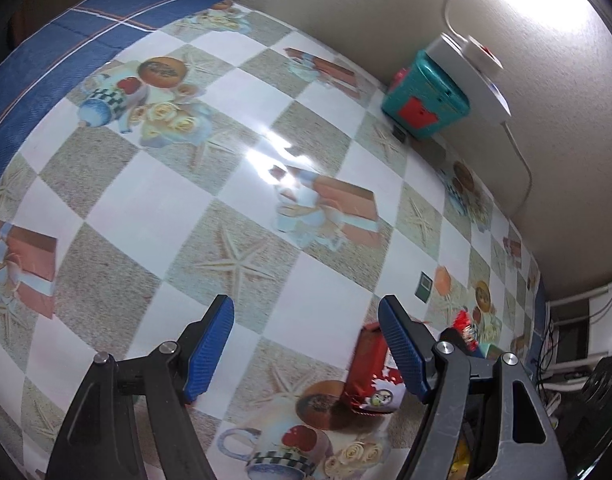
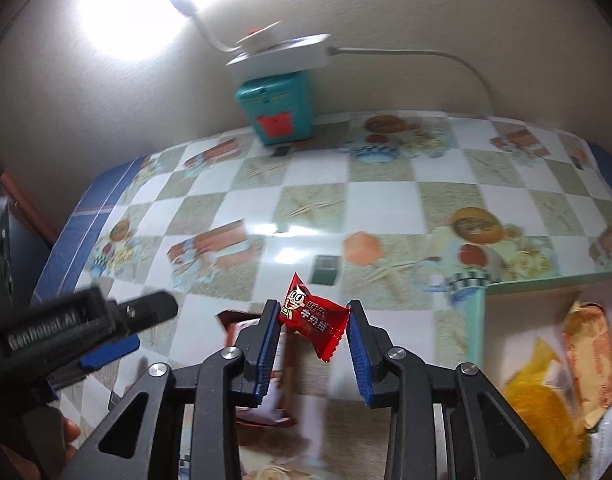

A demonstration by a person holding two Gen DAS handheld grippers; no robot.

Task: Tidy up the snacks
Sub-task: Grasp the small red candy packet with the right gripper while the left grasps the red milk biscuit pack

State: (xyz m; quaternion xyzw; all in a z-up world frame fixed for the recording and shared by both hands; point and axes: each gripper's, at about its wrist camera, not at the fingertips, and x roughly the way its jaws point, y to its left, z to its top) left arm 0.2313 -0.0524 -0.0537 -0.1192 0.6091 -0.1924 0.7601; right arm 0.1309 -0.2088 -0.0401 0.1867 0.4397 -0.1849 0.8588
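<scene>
My right gripper [image 2: 312, 320] is shut on a small red candy packet [image 2: 312, 322] and holds it above the table. Under it lies a larger red and white snack packet [image 2: 261, 360], which also shows in the left wrist view [image 1: 370, 376] just inside my left gripper's right finger. My left gripper [image 1: 306, 312] is open and empty over the checkered tablecloth; it shows at the left of the right wrist view [image 2: 105, 332]. A pale green box [image 2: 478, 320] at the right holds yellow and orange snack packets [image 2: 546, 396].
A teal toy box [image 2: 277, 108] with a white lamp base [image 2: 281, 54] on top stands against the back wall, with its cable trailing right. A small dark green packet [image 2: 326, 270] and an orange cube [image 2: 362, 248] lie mid-table. The blue table edge [image 2: 81, 216] is at the left.
</scene>
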